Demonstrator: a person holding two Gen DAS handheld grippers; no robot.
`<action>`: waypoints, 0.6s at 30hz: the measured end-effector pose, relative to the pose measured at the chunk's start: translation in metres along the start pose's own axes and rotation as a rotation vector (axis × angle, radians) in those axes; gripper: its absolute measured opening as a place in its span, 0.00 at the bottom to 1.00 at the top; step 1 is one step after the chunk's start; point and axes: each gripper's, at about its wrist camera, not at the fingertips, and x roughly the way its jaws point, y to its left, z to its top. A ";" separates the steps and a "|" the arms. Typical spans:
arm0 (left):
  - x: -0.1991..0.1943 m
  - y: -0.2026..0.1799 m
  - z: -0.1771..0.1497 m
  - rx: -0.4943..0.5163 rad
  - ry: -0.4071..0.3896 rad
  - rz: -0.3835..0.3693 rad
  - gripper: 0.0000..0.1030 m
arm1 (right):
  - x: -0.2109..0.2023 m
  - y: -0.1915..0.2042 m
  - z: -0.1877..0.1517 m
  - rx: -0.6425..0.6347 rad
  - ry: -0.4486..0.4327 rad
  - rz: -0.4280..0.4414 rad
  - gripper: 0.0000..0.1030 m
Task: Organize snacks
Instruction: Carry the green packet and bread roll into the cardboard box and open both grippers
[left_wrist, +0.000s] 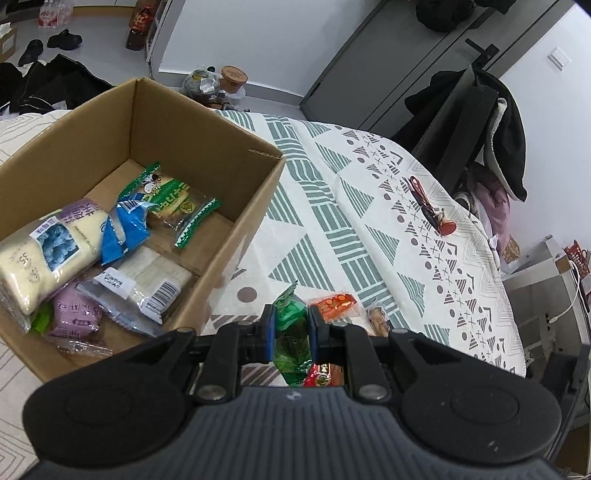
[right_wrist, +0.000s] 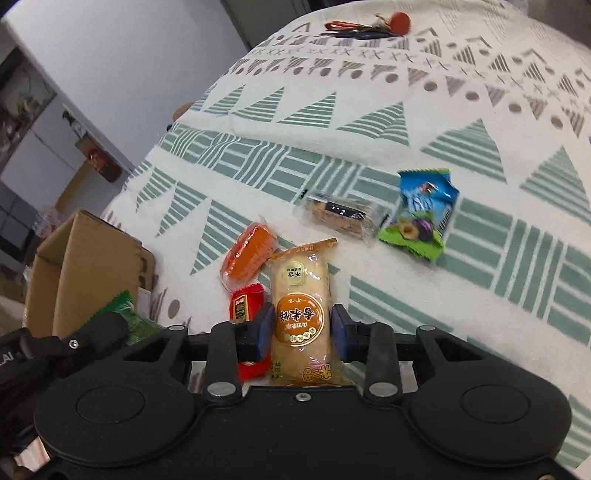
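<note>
the left tool (left_wrist: 291, 328) is pinching a green snack packet (left_wrist: 291, 332) between its two blue pads, above the patterned tabletop (left_wrist: 332, 206), just right of the cardboard box (left_wrist: 192, 122). the box is open and already holds several snacks: a pale bread bag with a blue label (left_wrist: 40, 254), a blue packet (left_wrist: 123, 229), a green-edged cracker packet (left_wrist: 177, 206), a clear packet with a barcode (left_wrist: 147, 284) and a purple one (left_wrist: 75, 317). near the tool tips, on the cloth, lie an orange packet (left_wrist: 334, 304) and a small red packet (left_wrist: 325, 374).

the right tool (right_wrist: 301, 328) has its pads on both sides of a long rice cracker packet (right_wrist: 299, 295); the left pad touches it, at the right pad i cannot tell if there is a small gap. beside it on the left lie a red packet (right_wrist: 245, 306) and an orange jelly cup (right_wrist: 249, 254). further away to the right are a clear wrapped bar (right_wrist: 338, 216) and a blue-and-green plum packet (right_wrist: 419, 214). at the far edge of the tabletop lies a red and dark keychain (right_wrist: 369, 26).
</note>
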 end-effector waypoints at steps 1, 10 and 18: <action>-0.001 -0.001 0.000 0.002 -0.001 0.002 0.16 | -0.002 -0.001 0.000 0.002 -0.002 0.000 0.31; -0.027 -0.002 0.004 0.004 -0.043 0.003 0.16 | -0.030 -0.002 -0.004 0.050 -0.052 0.078 0.30; -0.065 -0.001 0.017 0.014 -0.115 0.007 0.16 | -0.060 0.007 -0.003 0.073 -0.130 0.205 0.30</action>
